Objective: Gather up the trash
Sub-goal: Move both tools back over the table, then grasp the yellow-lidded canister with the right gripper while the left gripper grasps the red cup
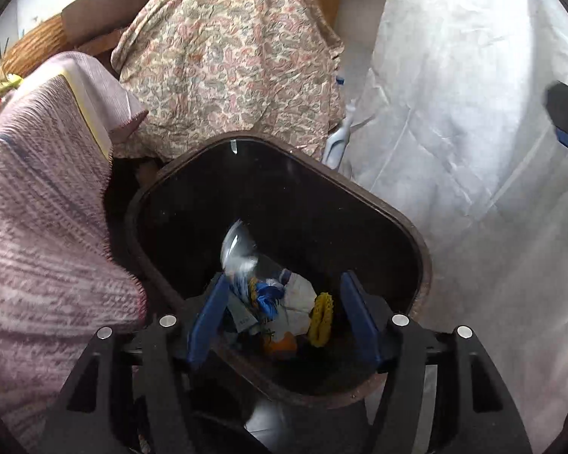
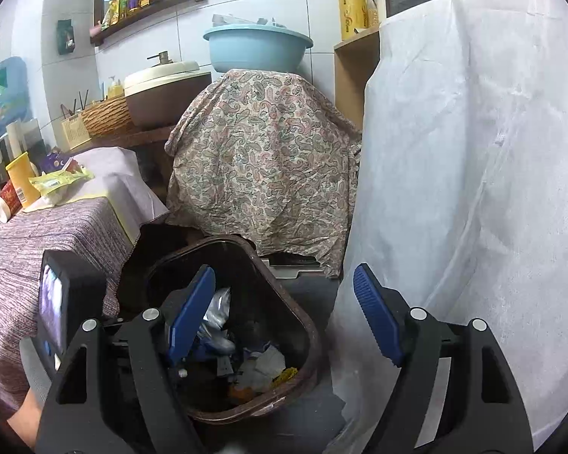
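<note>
1. Looking down from the left wrist camera, the left gripper (image 1: 284, 302) hangs over the open mouth of a dark brown bin (image 1: 397, 223), its blue fingers (image 1: 208, 317) spread wide with nothing clamped between them. A crumpled clear wrapper (image 1: 238, 246), blurred, shows inside the bin's mouth just ahead of the fingers. On the bin's floor lie white paper (image 1: 299, 299), a yellow knobbly piece (image 1: 320, 314), blue scraps (image 1: 269, 295) and something orange (image 1: 280, 342). A paisley cloth (image 1: 231, 60) drapes something behind the bin, a white sheet (image 1: 465, 113) hangs to the right, and a purple striped cloth (image 1: 38, 227) covers a surface to the left.

2. From the right wrist camera, the right gripper (image 2: 284, 314) also has its fingers (image 2: 378, 317) spread apart and empty. Its left finger sits over the bin (image 2: 306, 325); its right finger lies against the white sheet (image 2: 473, 189). Trash (image 2: 261, 367) is heaped in the bin's bottom. The left gripper's black body (image 2: 68, 302) shows at the left edge. Wrappers (image 2: 56, 181) and a yellow tub (image 2: 21, 178) rest on the purple cloth (image 2: 38, 249).
</note>
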The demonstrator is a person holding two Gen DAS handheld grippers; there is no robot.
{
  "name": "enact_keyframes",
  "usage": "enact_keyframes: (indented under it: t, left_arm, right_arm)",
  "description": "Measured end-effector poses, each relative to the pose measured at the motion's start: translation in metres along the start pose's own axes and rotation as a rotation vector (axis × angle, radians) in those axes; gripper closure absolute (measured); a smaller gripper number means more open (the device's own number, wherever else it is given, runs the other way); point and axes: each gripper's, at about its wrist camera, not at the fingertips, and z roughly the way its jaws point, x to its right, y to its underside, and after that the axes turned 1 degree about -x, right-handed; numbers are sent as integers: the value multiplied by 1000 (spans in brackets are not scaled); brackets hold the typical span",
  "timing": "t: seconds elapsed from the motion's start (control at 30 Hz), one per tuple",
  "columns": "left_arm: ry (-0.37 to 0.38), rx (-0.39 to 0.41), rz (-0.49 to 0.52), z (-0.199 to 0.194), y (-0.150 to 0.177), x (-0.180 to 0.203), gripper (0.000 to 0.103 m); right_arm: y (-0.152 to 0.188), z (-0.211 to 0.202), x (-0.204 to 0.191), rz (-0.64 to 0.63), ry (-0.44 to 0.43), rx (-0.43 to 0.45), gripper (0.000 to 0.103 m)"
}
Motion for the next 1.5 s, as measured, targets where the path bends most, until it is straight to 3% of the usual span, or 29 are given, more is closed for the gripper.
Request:
enact_keyframes:
  t: [0.4, 0.67, 0.8, 1.13, 1.3, 1.5]
  left_arm:
    - [29, 128, 15, -80, 14, 2, 30]
    - [25, 192, -53, -147, 21, -42, 24]
    - [-73, 263, -99, -185, 30, -78, 20]
    - [-376, 315, -285, -245, 60, -179, 9]
    - [-452, 279, -357, -255, 72, -228, 9]
    - [-520, 257, -425, -267, 83, -277, 9]
  right_arm:
    - [-13, 5, 1, 16, -31, -10, 27]
    - [-26, 11, -41, -48, -122, -17, 27]
    - [-35, 16, -82, -91, -218, -28, 27]
    - [-54, 17, -216, -292, -430, -13, 27]
    - [-62, 15, -275, -405, -510, -18, 28]
    - [-84, 19, -334, -444, -647, -37, 27]
